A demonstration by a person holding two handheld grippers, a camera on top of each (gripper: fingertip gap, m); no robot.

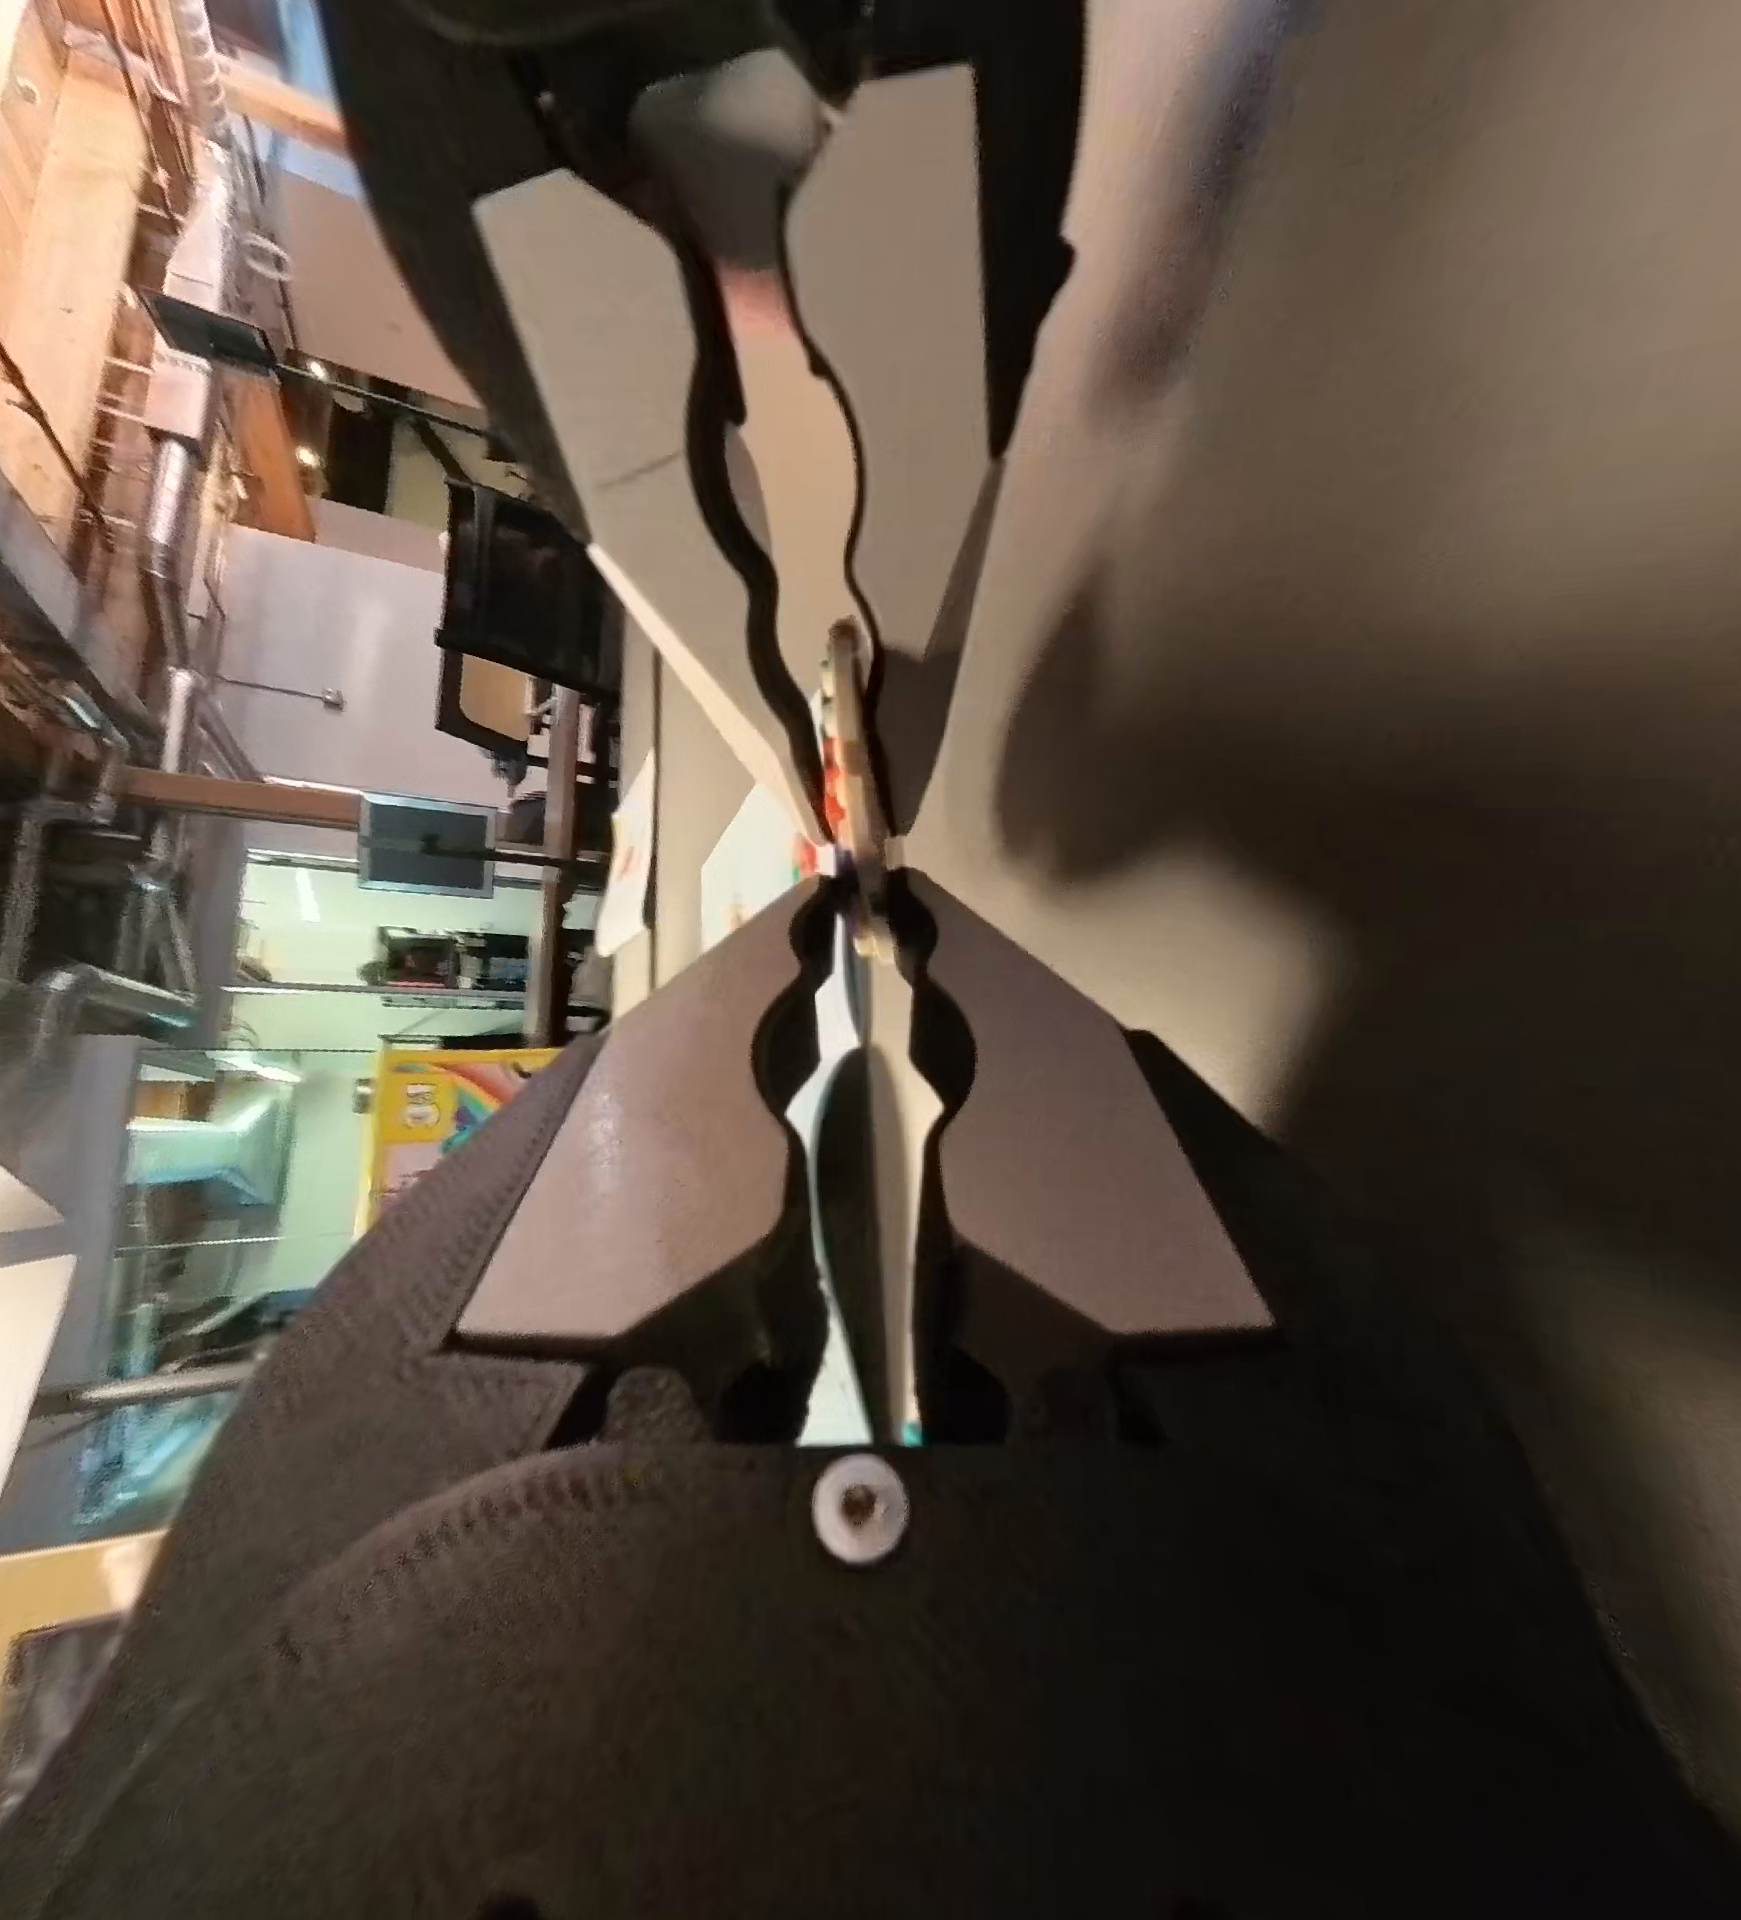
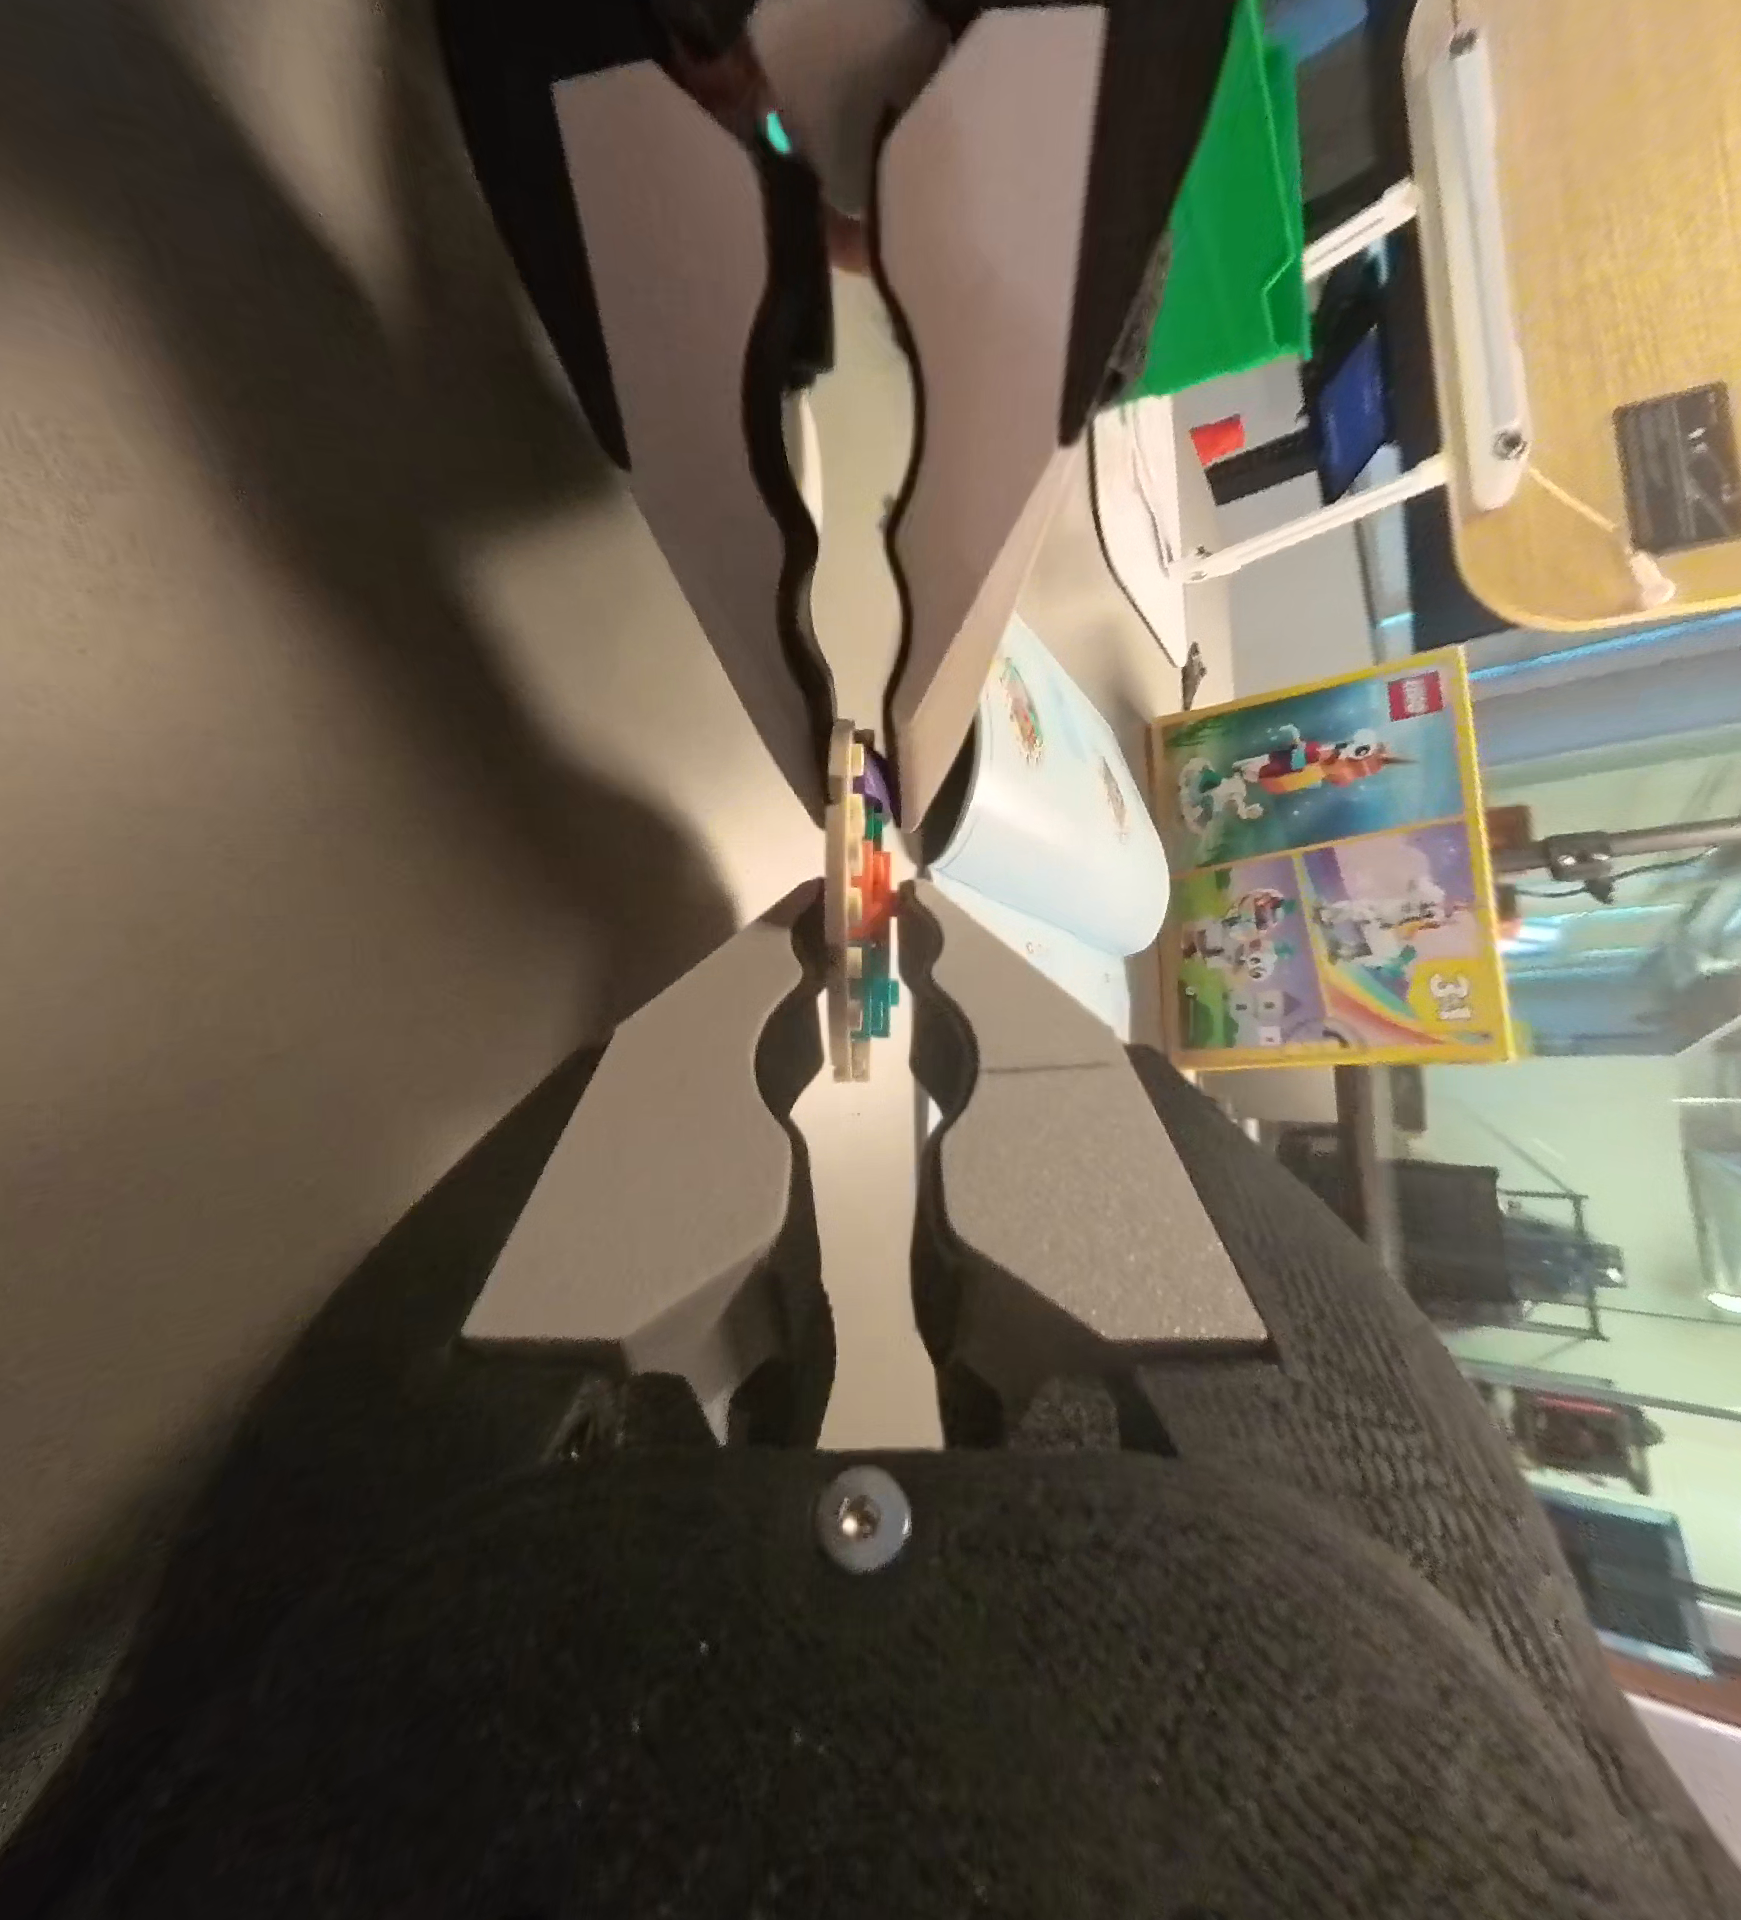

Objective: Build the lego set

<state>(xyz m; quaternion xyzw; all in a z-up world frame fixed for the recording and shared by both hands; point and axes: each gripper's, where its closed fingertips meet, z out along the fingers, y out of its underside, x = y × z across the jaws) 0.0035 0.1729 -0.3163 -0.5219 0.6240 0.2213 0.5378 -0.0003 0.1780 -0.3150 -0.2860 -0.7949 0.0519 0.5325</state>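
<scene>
- Grippers are facing each other tip to tip in both wrist views, each body showing rough black printed plastic with a single silver screw and smooth grey wavy-edged pads.
- Left gripper (image 1: pixel 868 883) is pinching one end of the lego assembly (image 1: pixel 858 769), its jaws narrowed onto the thin tan plate.
- Right gripper (image 2: pixel 864 904) is clamping the other end of the same lego assembly (image 2: pixel 858 914), jaws drawn in to the plate's thickness; the piece is hanging edge-on between the two tools, above the table.
- Tan plate is carrying small orange, teal, purple and white bricks stacked on one face, seen clearly only in the right wrist view.
- Pale table (image 2: pixel 1042 1226) is looking matte and smooth, with soft dark shadows of the tools falling across it.
- Light blue instruction booklet (image 2: pixel 1053 831) is lying curled on the table just beyond the tips.
- Yellow-edged lego box (image 2: pixel 1333 862) is standing upright past the booklet; its corner (image 1: pixel 450 1122) is also showing in the left wrist view.
- Green flat plate (image 2: pixel 1230 229) is resting near a white frame and cable farther along.
- Wooden panels, glass partitions and metal ducting are filling the blurred room behind.
</scene>
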